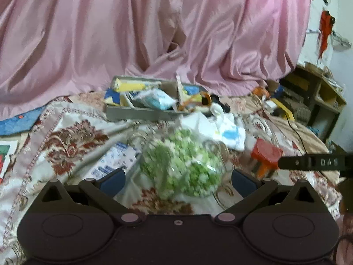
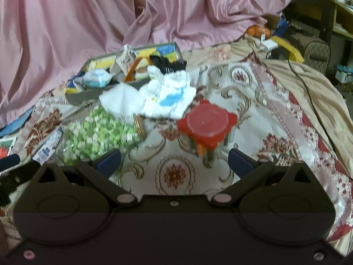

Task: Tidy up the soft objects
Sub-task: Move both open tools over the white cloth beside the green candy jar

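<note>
A clear bag of green and white pieces point(image 1: 181, 165) lies on the patterned bedspread point(image 1: 66, 145) right in front of my open, empty left gripper point(image 1: 177, 180). It also shows at the left of the right wrist view point(image 2: 99, 132). White crumpled packets with blue print point(image 2: 167, 92) lie behind it. A red-lidded jar point(image 2: 206, 125) stands just ahead of my open, empty right gripper point(image 2: 174, 161). A grey tray point(image 1: 132, 110) holding packets and soft items sits farther back.
Pink draped fabric point(image 1: 154, 33) fills the background. A blue and white carton point(image 1: 112, 161) lies left of the green bag. A black cable point(image 2: 308, 88) runs over the bed at the right. A wooden shelf point(image 1: 320, 97) stands at the far right.
</note>
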Motion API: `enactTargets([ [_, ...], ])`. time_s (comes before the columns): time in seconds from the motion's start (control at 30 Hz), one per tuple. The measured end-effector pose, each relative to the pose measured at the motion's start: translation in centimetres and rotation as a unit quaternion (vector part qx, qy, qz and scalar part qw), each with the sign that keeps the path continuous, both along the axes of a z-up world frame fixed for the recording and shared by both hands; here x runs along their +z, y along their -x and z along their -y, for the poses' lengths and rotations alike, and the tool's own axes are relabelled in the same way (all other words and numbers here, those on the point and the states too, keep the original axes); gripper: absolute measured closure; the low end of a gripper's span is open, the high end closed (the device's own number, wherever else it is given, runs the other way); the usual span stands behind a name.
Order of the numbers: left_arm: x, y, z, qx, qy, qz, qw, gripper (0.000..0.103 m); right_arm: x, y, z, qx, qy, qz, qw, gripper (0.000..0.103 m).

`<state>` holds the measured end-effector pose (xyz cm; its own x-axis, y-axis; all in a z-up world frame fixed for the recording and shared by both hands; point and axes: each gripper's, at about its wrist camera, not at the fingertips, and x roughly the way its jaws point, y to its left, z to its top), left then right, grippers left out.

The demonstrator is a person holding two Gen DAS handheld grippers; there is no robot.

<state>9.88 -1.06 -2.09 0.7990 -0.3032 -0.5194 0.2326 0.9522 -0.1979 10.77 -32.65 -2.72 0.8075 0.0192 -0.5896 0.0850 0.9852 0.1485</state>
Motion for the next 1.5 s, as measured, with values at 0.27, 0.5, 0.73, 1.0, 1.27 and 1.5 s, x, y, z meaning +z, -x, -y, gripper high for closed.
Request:
enactTargets([
  [0.27,-0.8,0.8,0.7,-0.016,-0.004,-0.019,0.9997,0.001,-1.4,-0.8,-1.3,0.017,0.037,-0.046,0.998,0.0],
  [0.5,-0.9,0.7,0.8,-0.014,-0.008,-0.019,0.9997,0.001,-1.5,-1.3,-1.9,0.025,0.047,-0.056,0.997,0.0],
  [0.73,-1.4,0.2,0.7,-0.021,-0.018,-0.024,0.9993,0.001,-2.1,-2.2,-2.1,0.037,0.049,-0.072,0.995,0.0],
  [1.0,-1.6,-0.3,0.5,-0.014,-0.02,-0.022,0.9995,0.001,-2.5,-2.8,-2.4,0.054,0.046,-0.082,0.994,0.0],
  [1.27,-1.0,-1.2,0.5,-0.012,-0.014,-0.009,0.9998,0.001,-2.7,-3.4,-2.2,0.071,0.034,-0.086,0.993,0.0],
  [1.5,-0.4,-2.9,0.3,-0.005,-0.014,-0.004,0.9999,0.001,-3.1,-4.5,-1.8,0.08,-0.006,-0.095,0.992,0.0],
])
